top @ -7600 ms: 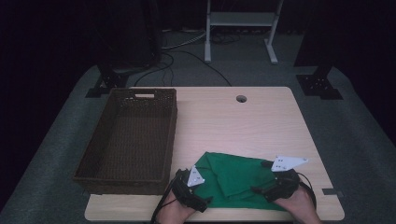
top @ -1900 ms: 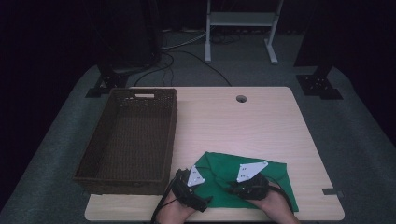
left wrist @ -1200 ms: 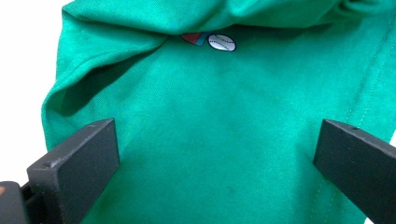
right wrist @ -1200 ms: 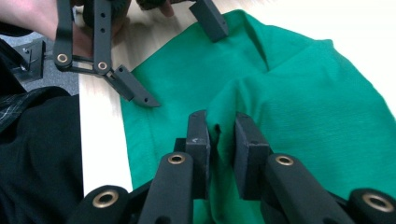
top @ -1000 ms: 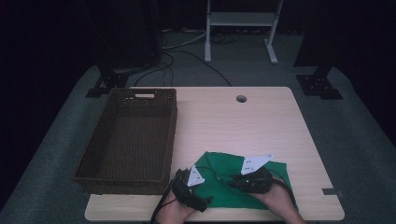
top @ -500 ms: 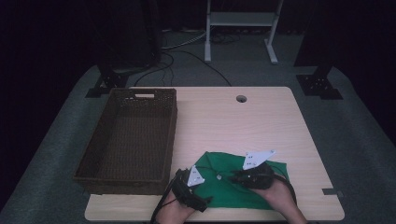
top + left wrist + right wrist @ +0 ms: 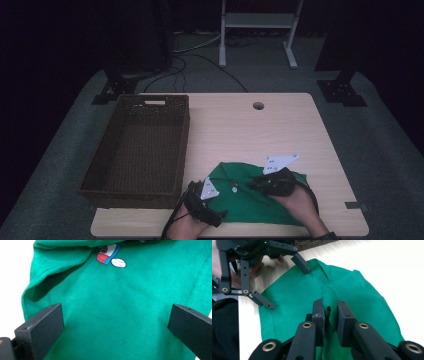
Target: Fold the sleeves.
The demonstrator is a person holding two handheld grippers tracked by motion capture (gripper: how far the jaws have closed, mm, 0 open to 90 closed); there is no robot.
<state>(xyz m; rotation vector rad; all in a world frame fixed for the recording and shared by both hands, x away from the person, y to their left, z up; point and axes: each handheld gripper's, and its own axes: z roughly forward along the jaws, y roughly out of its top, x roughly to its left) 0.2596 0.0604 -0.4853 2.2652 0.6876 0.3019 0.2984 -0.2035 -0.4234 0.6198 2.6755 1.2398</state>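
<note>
A: Down at the near edge of the table (image 7: 300, 120), the left gripper (image 7: 216, 212) sits low over the green garment (image 7: 250, 202), jaws spread wide. In the left gripper view the two black jaws stand far apart with green cloth (image 7: 120, 315) flat between them, nothing pinched.

B: And there's a small print on that cloth up ahead of the jaws, a red, white and blue patch with a little baseball (image 7: 118, 263) beside it.

A: Just to the right, the right gripper (image 7: 256, 184) lies across the garment's middle, the person's hand (image 7: 297, 205) wrapped round it. The right gripper view shows its jaws drawn narrow, a raised ridge of green fabric (image 7: 329, 307) caught between them.

B: So one wide, one clamped on cloth. That same view catches the left gripper (image 7: 287, 281) beyond, its jaws splayed, both tips on the garment's edge.

A: The garment itself sits at the front of the table, right of centre, rumpled.

B: Further back on the left stands the brown wicker basket (image 7: 100, 165). Beyond it, a round cable hole (image 7: 258, 105) near the far edge.
</note>
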